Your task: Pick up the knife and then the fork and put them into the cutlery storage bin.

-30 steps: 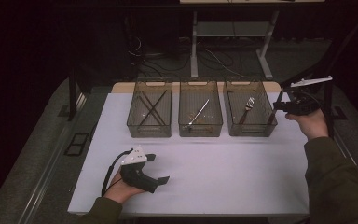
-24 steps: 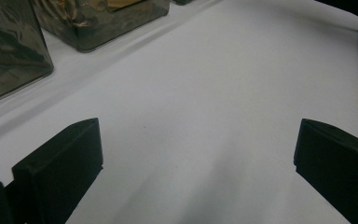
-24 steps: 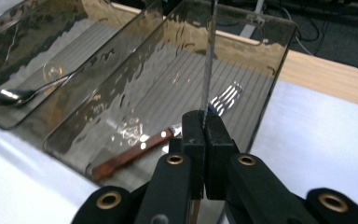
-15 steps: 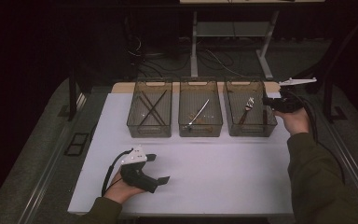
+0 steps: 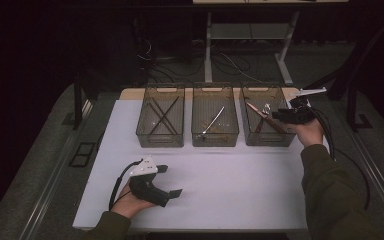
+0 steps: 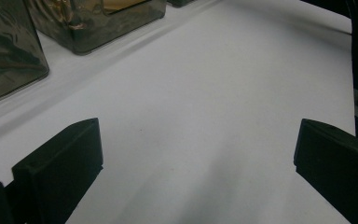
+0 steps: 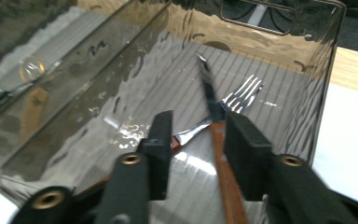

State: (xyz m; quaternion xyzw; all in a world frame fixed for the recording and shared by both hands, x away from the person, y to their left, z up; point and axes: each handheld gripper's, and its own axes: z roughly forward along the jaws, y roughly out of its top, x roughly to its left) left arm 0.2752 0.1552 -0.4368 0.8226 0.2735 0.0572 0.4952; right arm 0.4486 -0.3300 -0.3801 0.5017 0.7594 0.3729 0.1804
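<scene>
Right gripper (image 5: 282, 115) has swung in from the table's edge over the right bin (image 5: 267, 139); from above, the wooden-handled knife (image 5: 262, 117) lies diagonally inside. Right gripper view: jaws partly apart, straddling that knife (image 7: 216, 140), blade pointing away, crossing a fork (image 7: 235, 100). Left gripper (image 6: 196, 154) rests gaping on the table (image 6: 205, 93).

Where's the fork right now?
The fork lies in the rightmost bin in the high view, crossed under a wooden-handled utensil, just ahead of the right gripper.
</scene>
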